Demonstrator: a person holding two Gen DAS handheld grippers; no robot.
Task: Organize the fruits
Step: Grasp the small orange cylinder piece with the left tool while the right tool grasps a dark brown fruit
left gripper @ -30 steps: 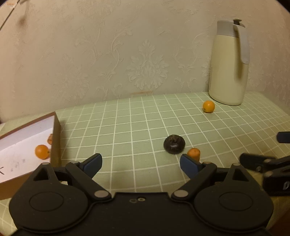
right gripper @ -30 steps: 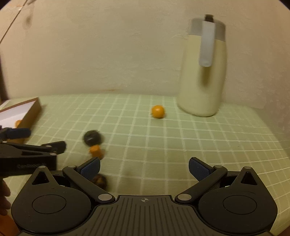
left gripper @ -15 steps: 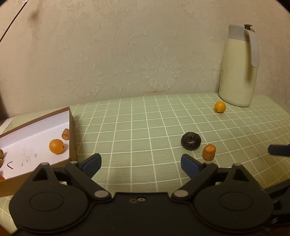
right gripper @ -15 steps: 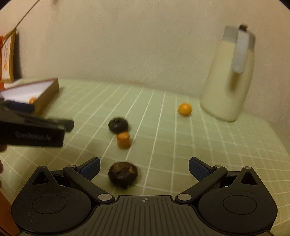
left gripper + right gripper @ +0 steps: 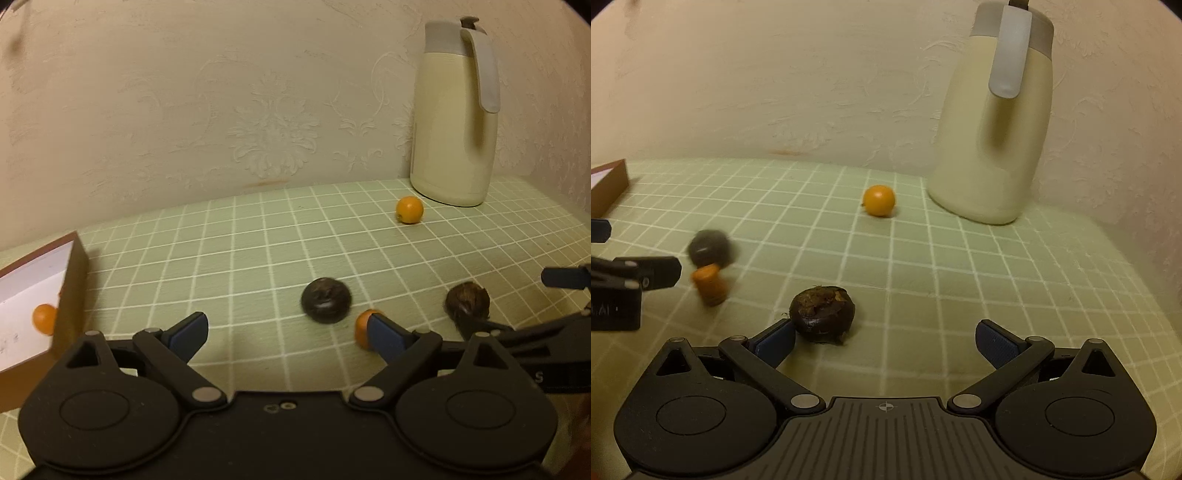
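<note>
Right wrist view: right gripper (image 5: 884, 338) gapes wide, empty, low centre; dark fruit (image 5: 822, 309) touches its left fingertip (image 5: 775, 339).

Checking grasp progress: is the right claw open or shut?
Open. The right claw has its blue pads spread wide, and the dark fruit sits just inside its left pad, ungripped.

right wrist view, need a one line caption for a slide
Open right gripper nears a dark fruit on the green checked tablecloth, an orange fruit and cream jug beyond.

Cream embossed wallpaper (image 5: 266, 110), green grid tablecloth (image 5: 960, 280), dim warm light
</note>
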